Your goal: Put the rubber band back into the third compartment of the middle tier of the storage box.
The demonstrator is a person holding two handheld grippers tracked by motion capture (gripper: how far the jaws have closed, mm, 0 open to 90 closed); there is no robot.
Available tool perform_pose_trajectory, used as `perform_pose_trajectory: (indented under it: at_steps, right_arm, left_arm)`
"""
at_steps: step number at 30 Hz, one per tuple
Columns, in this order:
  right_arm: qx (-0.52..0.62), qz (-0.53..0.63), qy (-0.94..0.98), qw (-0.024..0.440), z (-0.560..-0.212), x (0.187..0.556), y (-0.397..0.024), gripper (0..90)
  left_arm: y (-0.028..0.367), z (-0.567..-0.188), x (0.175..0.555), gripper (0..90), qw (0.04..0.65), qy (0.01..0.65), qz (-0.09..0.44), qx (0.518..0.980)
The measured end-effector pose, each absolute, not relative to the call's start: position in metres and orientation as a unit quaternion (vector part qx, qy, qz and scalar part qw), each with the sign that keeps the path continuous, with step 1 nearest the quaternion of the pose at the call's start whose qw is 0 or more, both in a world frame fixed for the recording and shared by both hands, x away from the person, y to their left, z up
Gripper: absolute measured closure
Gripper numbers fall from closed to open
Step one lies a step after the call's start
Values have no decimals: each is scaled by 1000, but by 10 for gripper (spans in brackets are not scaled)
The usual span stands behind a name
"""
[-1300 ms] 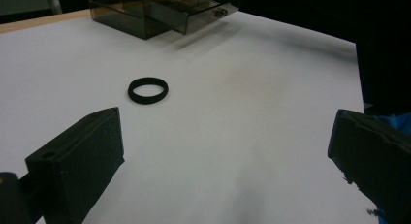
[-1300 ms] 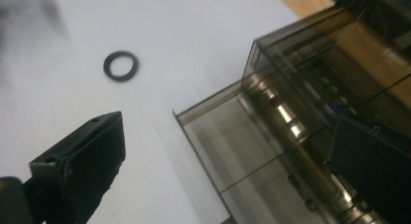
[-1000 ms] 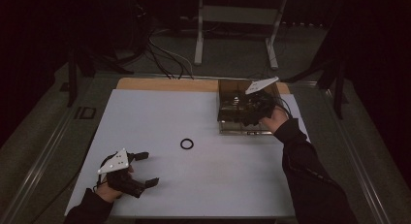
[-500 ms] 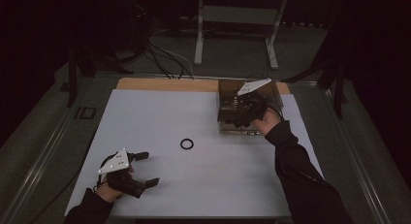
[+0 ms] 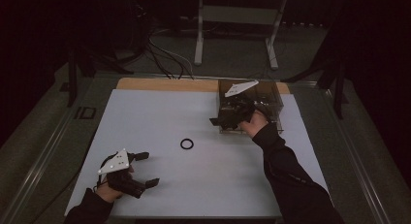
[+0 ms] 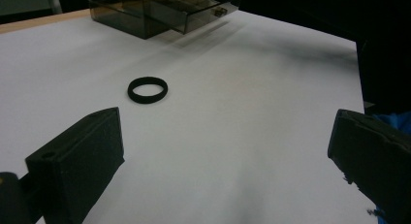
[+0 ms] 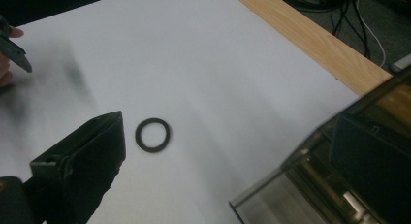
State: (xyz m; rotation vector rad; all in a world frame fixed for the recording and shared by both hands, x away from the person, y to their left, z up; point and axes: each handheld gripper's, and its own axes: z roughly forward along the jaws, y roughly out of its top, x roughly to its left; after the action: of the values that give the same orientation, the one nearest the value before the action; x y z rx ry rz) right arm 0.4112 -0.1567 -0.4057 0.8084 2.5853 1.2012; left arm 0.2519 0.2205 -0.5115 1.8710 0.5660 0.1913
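Note:
A small black ring lies flat on the white table top, near its middle. A smoked see-through box stands at the far right, and its drawer sticks out. My right gripper hovers at the box's front left corner, open and holding nothing. In the right gripper view the ring lies beyond the left jaw, and the right jaw stands against the box. My left gripper rests open at the near left, facing the ring between wide jaws.
A wooden strip runs along the table's far edge. Beyond it on the floor are cables and a metal stand. Bare white surface lies between the ring and both grippers.
My right gripper has moved left and slightly nearer, from over the box to its front left corner. The left gripper and the ring have stayed where they were.

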Motion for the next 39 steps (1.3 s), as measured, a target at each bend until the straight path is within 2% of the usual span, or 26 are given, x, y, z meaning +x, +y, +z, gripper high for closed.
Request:
perform_pose_trajectory:
  at_steps: [24,39]
  right_arm:
    - [260,400,877,64,-441,404,-103,0]
    - [267,413,869,58,-462,401,-85,0]
  left_arm:
    - [221,-511,252,10,558,240,79,791]
    - [221,-511,252,10,556,239,79,792]
